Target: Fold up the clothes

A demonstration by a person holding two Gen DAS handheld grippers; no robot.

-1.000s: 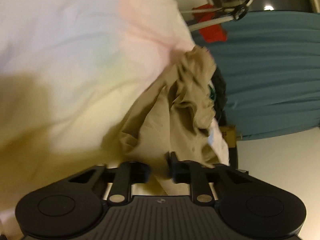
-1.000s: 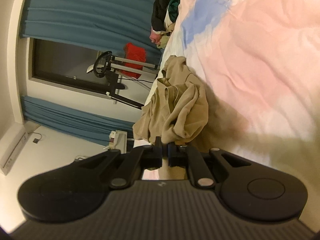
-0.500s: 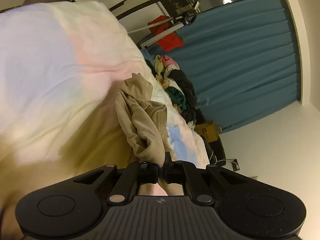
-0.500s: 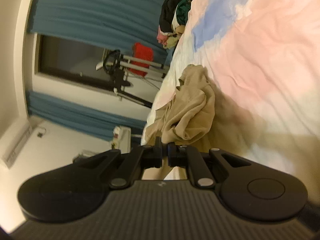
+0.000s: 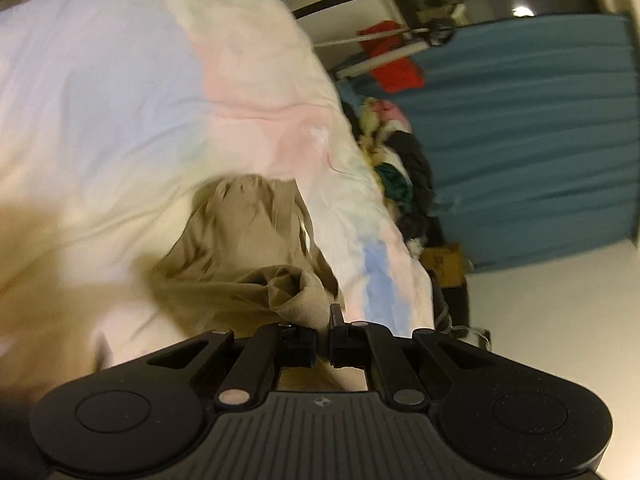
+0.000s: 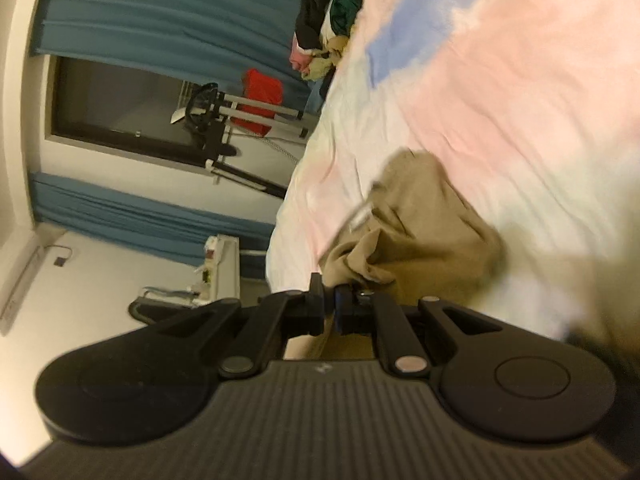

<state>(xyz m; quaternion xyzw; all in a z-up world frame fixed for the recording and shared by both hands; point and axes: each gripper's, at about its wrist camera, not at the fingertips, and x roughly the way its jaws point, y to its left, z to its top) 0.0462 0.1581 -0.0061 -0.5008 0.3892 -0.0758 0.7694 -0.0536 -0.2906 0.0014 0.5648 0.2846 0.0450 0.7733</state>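
A bed is covered by a pastel duvet (image 5: pixel 168 92) blotched in pink, blue and pale yellow, and most of both views is filled by it (image 6: pixel 500 92). Teal curtains (image 5: pixel 532 140) are hung along the wall behind, seen also in the right wrist view (image 6: pixel 160 4). A heap of mixed clothes (image 5: pixel 404 176) is piled at the bed's far edge (image 6: pixel 332 12), near a red cloth (image 5: pixel 394 60) draped on a metal stand. A crumpled tan garment (image 5: pixel 244 256) is spread on the duvet between the two claws (image 6: pixel 424 232). A ribbed edge of it is pinched in the closed left claw (image 5: pixel 323 330). Another edge is clamped by the right claw (image 6: pixel 329 304), its fingers nearly together.
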